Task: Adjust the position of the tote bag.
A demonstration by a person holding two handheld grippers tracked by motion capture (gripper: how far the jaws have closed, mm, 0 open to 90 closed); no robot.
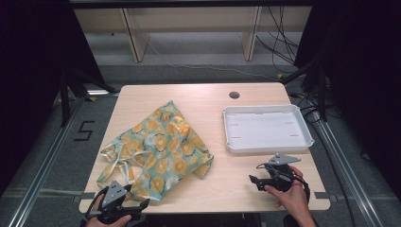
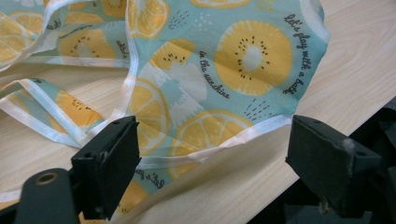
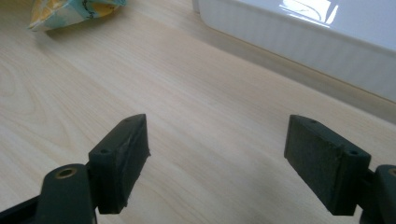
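Note:
A light-green cloth bag printed with yellow citrus slices lies crumpled on the left half of the wooden table. My left gripper sits at the table's near left edge, just below the bag's hem. In the left gripper view the jaws stand wide apart, my left gripper is open, and the bag's white-trimmed edge lies ahead between them, untouched. My right gripper rests open near the front right, pointing left over bare wood. In its own view my right gripper holds nothing.
A shallow white tray stands at the right of the table, just beyond the right gripper; its wall rises close ahead. A round cable hole sits near the far edge. The bag's corner shows at far left.

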